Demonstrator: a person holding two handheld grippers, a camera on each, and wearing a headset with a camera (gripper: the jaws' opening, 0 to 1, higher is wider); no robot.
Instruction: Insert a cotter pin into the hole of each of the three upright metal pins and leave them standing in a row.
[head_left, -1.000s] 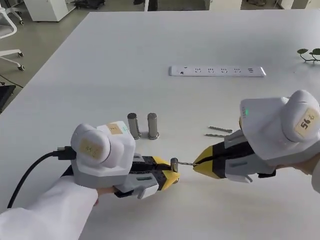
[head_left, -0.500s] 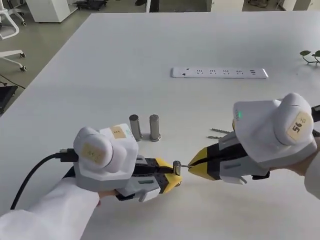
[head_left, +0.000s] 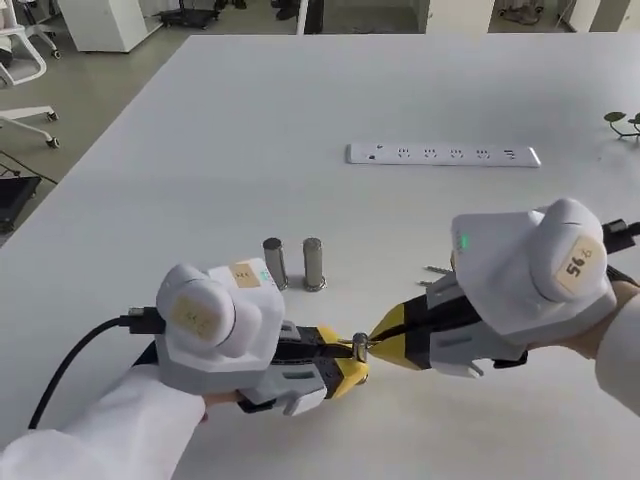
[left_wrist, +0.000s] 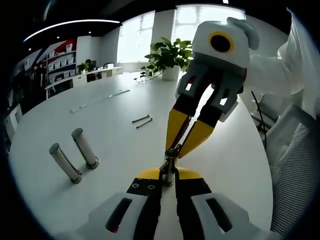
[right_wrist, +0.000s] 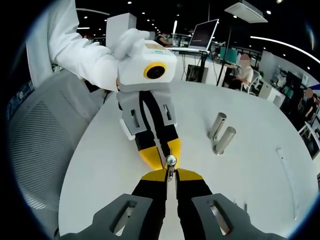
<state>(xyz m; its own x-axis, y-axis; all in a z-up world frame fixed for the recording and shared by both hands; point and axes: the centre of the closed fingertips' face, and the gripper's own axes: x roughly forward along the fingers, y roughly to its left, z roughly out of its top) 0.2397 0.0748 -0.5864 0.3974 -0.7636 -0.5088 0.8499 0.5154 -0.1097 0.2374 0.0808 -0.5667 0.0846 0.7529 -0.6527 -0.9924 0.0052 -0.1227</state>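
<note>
The person stands at a wide white table (head_left: 250, 130) with a gripper in each hand, the two yellow noses brought tip to tip low over the near edge. The left gripper (head_left: 352, 358) has its jaws clamped on a short metal pin (head_left: 357, 346). In the left gripper view that pin (left_wrist: 168, 172) stands up between the jaw tips, with its rounded head just clear of them. The right gripper (head_left: 376, 340) comes in from the other side, its jaws pinched together on a thin cotter pin (right_wrist: 170, 171) whose free end meets the head of the held pin. From here I cannot tell whether the wire is in the hole or only against it.

Behind the left gripper, the two other metal pins (head_left: 273, 262) (head_left: 313, 263) stand upright on their flanged bases, just beside each other and apart from the work. The spare cotter pins (left_wrist: 141, 120) lie flat on the table farther off, close together; in the head view they are half hidden behind the right gripper's white housing.

A white power strip (head_left: 443, 155) lies across the middle of the table. A black cable (head_left: 80, 350) trails from the back of the left gripper over a white sleeve (head_left: 110, 435). A potted plant (left_wrist: 167, 55) stands at the table's far end.
</note>
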